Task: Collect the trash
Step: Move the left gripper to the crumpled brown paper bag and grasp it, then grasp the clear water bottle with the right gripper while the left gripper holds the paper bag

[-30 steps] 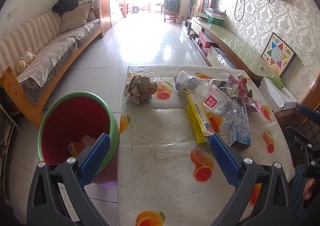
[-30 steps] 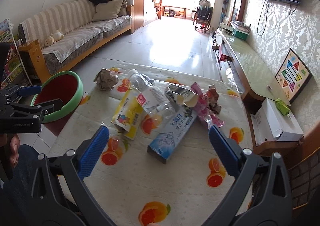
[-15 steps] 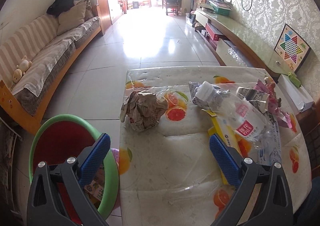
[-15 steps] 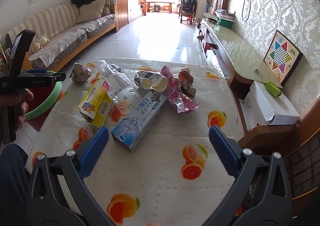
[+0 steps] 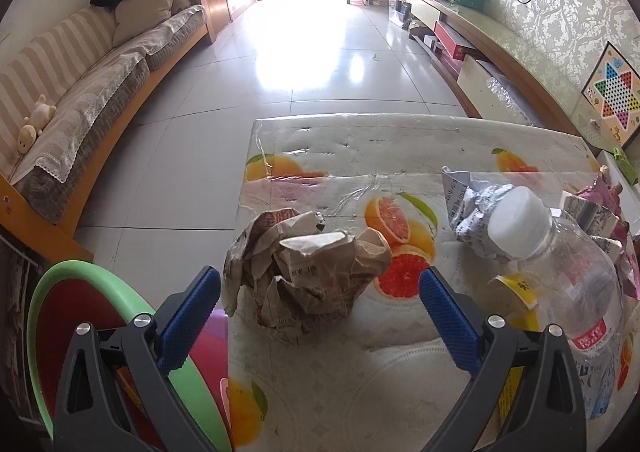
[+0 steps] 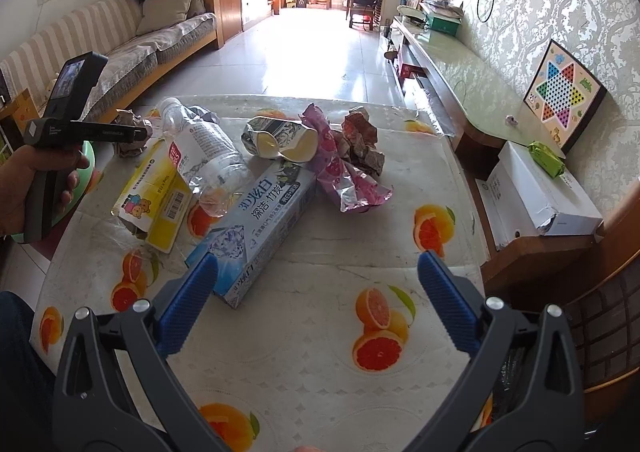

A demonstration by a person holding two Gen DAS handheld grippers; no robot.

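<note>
The table with its orange-print cover stretched out ahead of both tongs and carried all the litter. The bin, red inside with a green rim, stood on the floor beside the table's edge, under the left tongs' left finger.

The left tongs were spread wide and held nothing. The crumpled brown paper ball lay on the table directly between their blue pads, neither pad touching it. Just off their right finger lay the clear plastic bottle, on its side with its white cap pointing away, resting over the yellow carton.

The right tongs were likewise released and empty above the table. Just ahead of their left finger lay the blue toothpaste box, its near end close to that pad. Further ahead sat the squashed cup, with the pink foil wrapper beside it and a crumpled reddish wrapper behind. In the right-wrist view the left tongs reached in from the left, near the paper ball.
</note>
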